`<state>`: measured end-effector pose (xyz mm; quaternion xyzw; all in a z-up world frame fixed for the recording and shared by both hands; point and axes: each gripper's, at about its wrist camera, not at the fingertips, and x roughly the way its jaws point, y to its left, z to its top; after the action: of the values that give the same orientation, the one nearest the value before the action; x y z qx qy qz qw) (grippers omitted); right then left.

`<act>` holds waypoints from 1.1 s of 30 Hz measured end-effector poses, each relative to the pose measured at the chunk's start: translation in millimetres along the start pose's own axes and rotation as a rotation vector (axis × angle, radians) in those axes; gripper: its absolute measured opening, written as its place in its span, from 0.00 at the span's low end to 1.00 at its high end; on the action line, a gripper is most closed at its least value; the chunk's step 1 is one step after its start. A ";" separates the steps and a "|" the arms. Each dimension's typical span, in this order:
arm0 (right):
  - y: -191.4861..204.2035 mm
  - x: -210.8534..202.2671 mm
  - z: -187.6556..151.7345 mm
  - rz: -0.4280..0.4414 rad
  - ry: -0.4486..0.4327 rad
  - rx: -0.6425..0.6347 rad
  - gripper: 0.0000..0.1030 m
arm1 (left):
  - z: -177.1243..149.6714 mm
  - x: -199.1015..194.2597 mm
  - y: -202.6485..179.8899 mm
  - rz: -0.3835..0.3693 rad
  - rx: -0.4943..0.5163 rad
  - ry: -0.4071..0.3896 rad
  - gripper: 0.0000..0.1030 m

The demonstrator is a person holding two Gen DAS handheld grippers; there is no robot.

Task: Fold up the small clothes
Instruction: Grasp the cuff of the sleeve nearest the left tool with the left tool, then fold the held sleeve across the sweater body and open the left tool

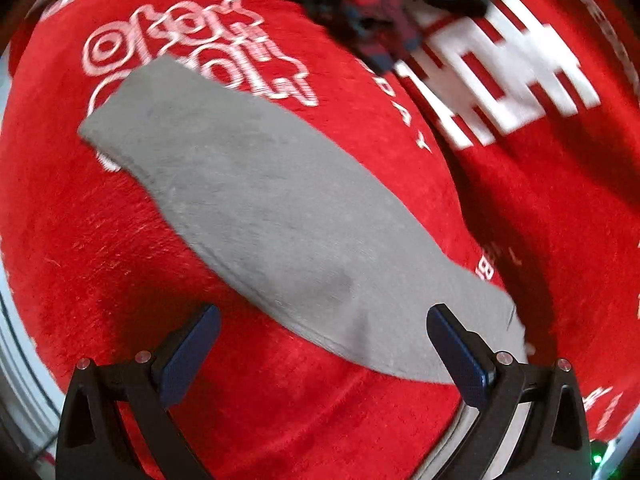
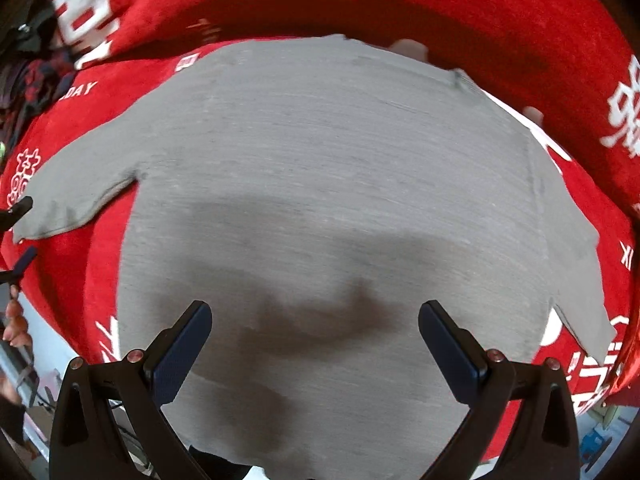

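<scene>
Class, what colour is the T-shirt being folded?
Plain grey T-shirt, clearest in the right wrist view.

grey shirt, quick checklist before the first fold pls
1. Grey shirt spread flat on the red blanket: ok, only shallow wrinkles near the hem.
2. Both sleeves laid out to the sides: ok.
3. Left hand-held gripper open over the sleeve: ok.
4. Right hand-held gripper open over the hem end: ok.
5. Pile of dark clothes clear of the shirt: ok.
6. Fingers touching the fabric: cannot tell.
</scene>
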<state>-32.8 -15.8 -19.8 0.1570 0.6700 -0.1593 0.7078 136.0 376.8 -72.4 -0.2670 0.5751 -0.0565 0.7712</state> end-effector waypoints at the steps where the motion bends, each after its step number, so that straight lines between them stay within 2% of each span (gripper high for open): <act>1: 4.6 0.3 1.3 0.007 0.001 -0.007 1.00 | -0.9 -1.7 4.2 -0.025 -0.016 -0.018 1.00; 7: 27.9 -1.2 7.8 0.038 0.004 -0.065 1.00 | 14.9 4.6 -6.1 -0.148 -0.038 -0.050 1.00; 9: 33.6 -2.9 7.0 0.045 0.003 -0.072 1.00 | 22.4 10.8 -9.7 -0.156 -0.048 -0.063 1.00; 11: 38.5 -2.5 5.1 0.051 0.009 -0.078 1.00 | 26.2 12.8 -12.3 -0.126 -0.056 -0.080 0.94; 12: 39.7 -1.2 4.5 0.055 0.016 -0.081 1.00 | 26.8 11.9 -12.4 -0.095 -0.055 -0.088 0.76; 13: 40.9 -0.6 2.9 0.057 0.021 -0.082 1.00 | 28.1 13.5 -14.5 -0.045 -0.042 -0.093 0.53; 14: 41.4 -0.5 0.9 0.058 0.024 -0.081 1.00 | 28.7 14.2 -14.0 -0.022 -0.030 -0.087 0.41; 15: 42.5 0.4 0.6 0.057 0.027 -0.080 1.00 | 30.0 17.1 -12.8 -0.013 -0.022 -0.072 0.19; 16: 42.0 0.6 -0.8 0.059 0.030 -0.075 1.00 | 31.0 20.7 -9.7 -0.031 -0.019 -0.050 0.12; 18: 40.3 1.0 -2.0 0.064 0.033 -0.060 1.00 | 31.7 22.0 -7.0 -0.047 -0.007 -0.041 0.12; 20: 37.3 -0.9 -4.9 0.068 0.031 -0.044 1.00 | 31.6 15.3 -14.2 -0.061 0.046 -0.060 0.12; 23: 33.2 -2.3 -7.7 0.067 0.023 -0.024 1.00 | 27.9 -3.2 -38.4 -0.125 0.147 -0.095 0.11; 28: 17.6 -8.0 -14.2 0.066 0.010 0.045 1.00 | 9.2 -34.9 -115.3 -0.257 0.404 -0.106 0.11; 33: -12.5 -23.2 -23.3 0.081 -0.039 0.136 1.00 | -30.6 -49.5 -211.6 -0.403 0.635 -0.059 0.11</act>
<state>-60.3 -16.6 2.1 0.2286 0.6367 -0.1786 0.7145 138.0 205.7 64.9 -0.1241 0.4422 -0.3750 0.8052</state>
